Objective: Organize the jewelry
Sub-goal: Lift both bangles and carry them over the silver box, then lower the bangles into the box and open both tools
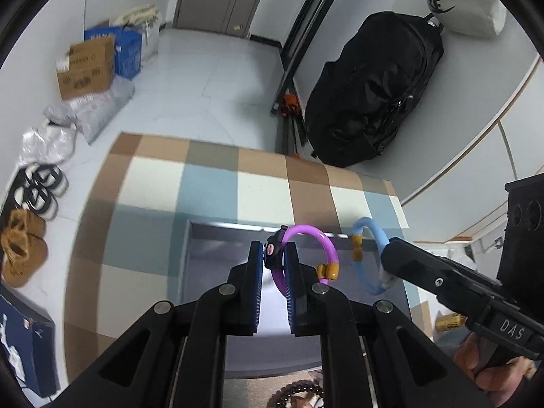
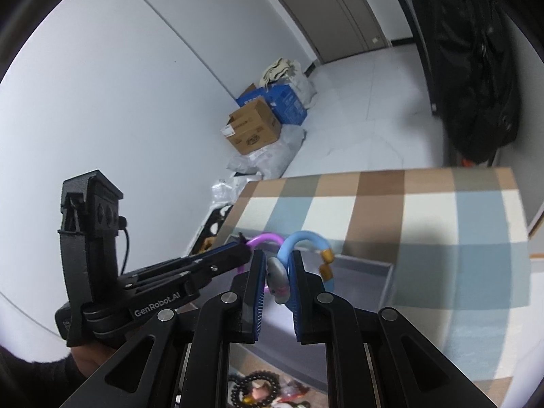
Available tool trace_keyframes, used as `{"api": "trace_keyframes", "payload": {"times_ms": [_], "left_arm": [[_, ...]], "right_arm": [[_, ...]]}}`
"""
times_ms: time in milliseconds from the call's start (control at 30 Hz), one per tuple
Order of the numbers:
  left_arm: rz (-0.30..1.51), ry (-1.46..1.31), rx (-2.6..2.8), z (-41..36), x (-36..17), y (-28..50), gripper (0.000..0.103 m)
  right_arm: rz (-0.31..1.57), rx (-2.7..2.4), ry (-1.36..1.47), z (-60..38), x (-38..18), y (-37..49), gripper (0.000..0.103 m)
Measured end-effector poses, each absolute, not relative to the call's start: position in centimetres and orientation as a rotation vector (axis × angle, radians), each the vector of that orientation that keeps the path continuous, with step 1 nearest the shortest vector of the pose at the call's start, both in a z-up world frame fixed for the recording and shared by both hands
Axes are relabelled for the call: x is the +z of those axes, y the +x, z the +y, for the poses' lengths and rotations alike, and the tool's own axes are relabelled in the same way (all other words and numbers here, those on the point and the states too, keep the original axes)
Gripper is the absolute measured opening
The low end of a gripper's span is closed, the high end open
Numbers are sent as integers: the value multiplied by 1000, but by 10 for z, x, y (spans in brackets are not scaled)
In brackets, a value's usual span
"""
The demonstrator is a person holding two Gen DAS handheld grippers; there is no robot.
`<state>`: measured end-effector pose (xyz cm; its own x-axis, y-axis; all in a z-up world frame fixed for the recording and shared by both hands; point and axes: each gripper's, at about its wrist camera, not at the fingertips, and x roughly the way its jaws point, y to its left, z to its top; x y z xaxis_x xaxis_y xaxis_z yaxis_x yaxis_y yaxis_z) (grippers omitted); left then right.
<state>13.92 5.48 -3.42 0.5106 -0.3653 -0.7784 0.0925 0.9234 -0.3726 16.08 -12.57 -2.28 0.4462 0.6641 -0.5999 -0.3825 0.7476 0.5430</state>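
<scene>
My left tongs (image 1: 274, 265) clamp purple bracelet (image 1: 314, 238), right tongs (image 2: 276, 284) clamp blue bracelet (image 2: 306, 238), both above grey tray (image 2: 370, 267); neither placed, beaded bracelets (image 2: 253, 386) remain below.

home entryway | shoes (image 1: 37, 187) | boxes (image 1: 86, 66) | backpack (image 1: 370, 91)

I see the surface (image 1: 217, 183) covered by a checked cloth in brown, cream and pale blue, filling the middle of the left view. A shallow grey tray (image 1: 204, 272) lies directly on it, low in the centre. At the bottom edge of the frame a string of dark beads (image 1: 295, 392) rests on it too, partly hidden.
</scene>
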Motion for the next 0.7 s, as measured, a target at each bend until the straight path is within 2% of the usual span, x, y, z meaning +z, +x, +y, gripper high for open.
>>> {"api": "trace_keyframes", "payload": {"times_ms": [333, 400, 433, 500, 533, 600, 667, 700], "left_arm": [[1006, -322, -304, 51, -39, 146, 8], [1011, -356, -320, 54, -42, 147, 10], [1012, -374, -324, 56, -42, 146, 11], [1018, -385, -329, 55, -42, 146, 22], [1015, -382, -328, 56, -40, 144, 25], [996, -372, -312, 56, -34, 142, 39], [971, -367, -307, 58, -29, 138, 50], [962, -368, -302, 59, -27, 137, 51]], "right_arm": [[911, 694, 307, -111, -25, 158, 13], [918, 691, 314, -110, -28, 159, 17], [924, 680, 316, -110, -29, 160, 20], [933, 663, 325, -111, -31, 162, 28], [932, 653, 335, -113, -31, 161, 36], [911, 655, 364, -120, -27, 158, 41], [883, 649, 386, -127, -22, 154, 59], [862, 641, 404, -133, -19, 151, 64]]}}
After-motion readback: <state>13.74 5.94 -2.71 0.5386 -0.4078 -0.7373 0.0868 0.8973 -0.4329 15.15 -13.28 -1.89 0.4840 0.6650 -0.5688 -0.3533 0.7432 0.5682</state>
